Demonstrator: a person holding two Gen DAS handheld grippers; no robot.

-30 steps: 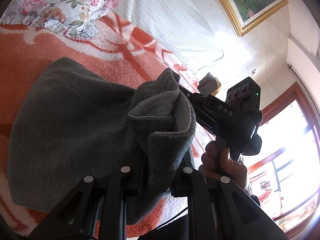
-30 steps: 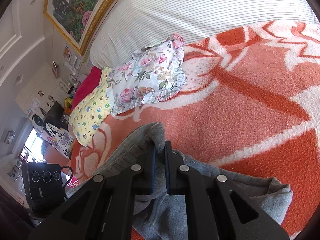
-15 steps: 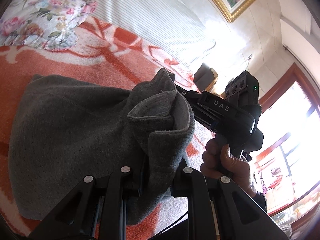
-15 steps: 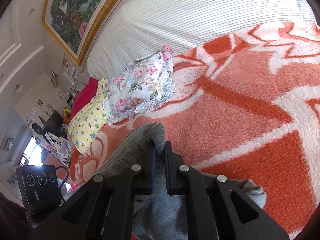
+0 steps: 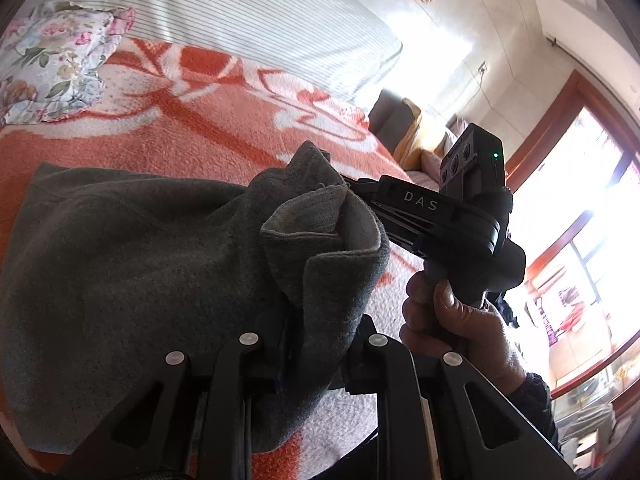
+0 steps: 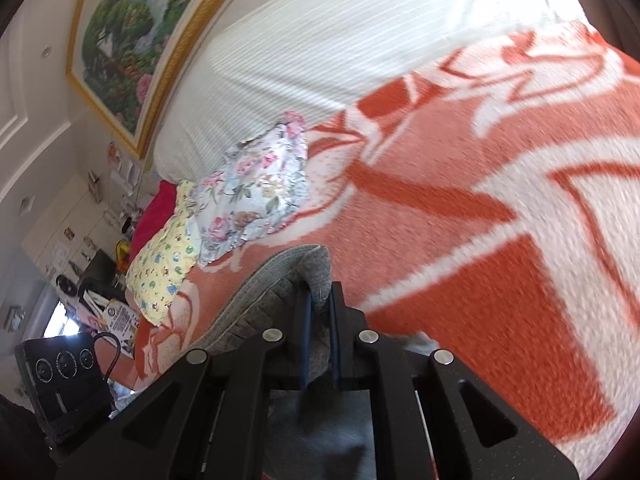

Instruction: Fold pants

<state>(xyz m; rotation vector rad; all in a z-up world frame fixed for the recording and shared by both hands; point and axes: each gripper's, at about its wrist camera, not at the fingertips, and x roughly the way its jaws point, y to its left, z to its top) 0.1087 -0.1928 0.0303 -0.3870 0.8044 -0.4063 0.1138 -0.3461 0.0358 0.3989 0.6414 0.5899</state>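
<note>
**Grey pants lifted by both grippers over the bed**

Orange and white blanket point(image 6: 500, 240) covers the bed beneath us, with a striped white duvet point(image 6: 340, 52) bunched at its far side and a floral pillow point(image 6: 264, 184) beside a yellow one point(image 6: 164, 264). Over the blanket hang the grey pants point(image 5: 132, 272), most of the cloth draping down and away to the left in the left wrist view, its lower edge seemingly resting on the blanket.

We hold the pants at two points close together. Our left gripper point(image 5: 316, 340) has its jaws closed on a thick bunch of the fabric. Our right gripper point(image 6: 320, 312) pinches a rolled edge of the same cloth between its blue pads point(image 6: 306, 320); in the left view it shows as the black tool gripped by our right hand point(image 5: 452, 320).

We judge this to be the carrying-over stage of a fold: an edge is raised and not yet laid down. Next we would need to bring both grips across together, keeping the edge level, lower it onto the resting layer, then release.
</note>
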